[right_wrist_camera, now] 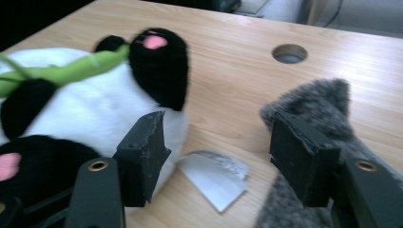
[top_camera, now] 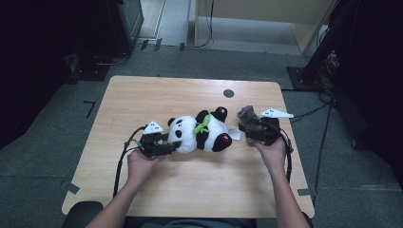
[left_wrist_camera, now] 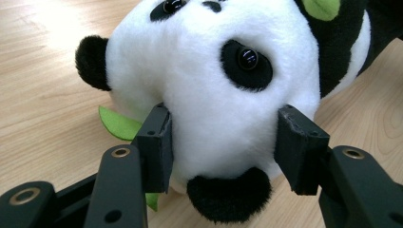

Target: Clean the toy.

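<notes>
Toward the left edge of the bench, a hand holds the left gripper low over the wood, its jaws clamped on either side of the white head of the panda plush, pads pressing into the fur just above one black ear. The panda lies on its back across the middle of the bench, head toward the left edge, black feet with pink soles toward the right, a green leaf strip across its chest and a white label lying flat beside its lower body. Toward the right edge, the right gripper stands with jaws wide and nothing between them; a grey furry piece lies against its outer jaw.
</notes>
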A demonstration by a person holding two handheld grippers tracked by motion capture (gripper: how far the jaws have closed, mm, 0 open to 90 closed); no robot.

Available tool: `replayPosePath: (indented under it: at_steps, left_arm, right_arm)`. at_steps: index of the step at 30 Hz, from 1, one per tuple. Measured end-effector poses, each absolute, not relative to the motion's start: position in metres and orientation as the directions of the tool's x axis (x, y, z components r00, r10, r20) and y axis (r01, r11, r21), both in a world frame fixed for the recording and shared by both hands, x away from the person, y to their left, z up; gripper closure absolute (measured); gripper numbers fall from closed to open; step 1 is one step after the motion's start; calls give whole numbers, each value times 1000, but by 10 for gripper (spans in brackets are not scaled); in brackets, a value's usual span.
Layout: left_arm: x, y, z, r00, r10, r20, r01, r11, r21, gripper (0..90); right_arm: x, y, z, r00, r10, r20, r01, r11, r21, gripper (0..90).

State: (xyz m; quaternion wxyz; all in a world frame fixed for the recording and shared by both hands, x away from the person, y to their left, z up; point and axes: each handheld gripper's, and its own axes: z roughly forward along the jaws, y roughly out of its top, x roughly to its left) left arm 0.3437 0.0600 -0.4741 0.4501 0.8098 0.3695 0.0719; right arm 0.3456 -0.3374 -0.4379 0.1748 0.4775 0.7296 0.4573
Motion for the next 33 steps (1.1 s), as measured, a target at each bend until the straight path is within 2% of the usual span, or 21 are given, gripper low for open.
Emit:
replayPosePath:
  at_steps: [10, 12, 20, 27, 33]
  left_arm:
    - [348, 61, -474, 716, 661, -225, 542, -323, 776, 453]
    - [348, 61, -474, 719, 659, -221, 539, -328, 776, 452]
    - [347, 61, -474, 717, 660, -224, 540, -324, 777, 447]
    - [347, 61, -475, 716, 661, -226, 540, -320, 778, 436]
    - [347, 62, -475, 717, 658, -232, 541, -315, 780, 435]
  right_arm:
    - [320, -314, -426, -540, 821, 186, 510, 144, 848, 289]
    - [311, -309, -423, -560, 801, 214, 500, 120, 857, 219]
    - [301, -292, -425, -627, 758, 180, 465, 179, 867, 191]
    - [309, -280, -444, -668, 715, 204, 478, 203, 854, 201]
    - [323, -270, -463, -686, 705, 181, 491, 264, 830, 194]
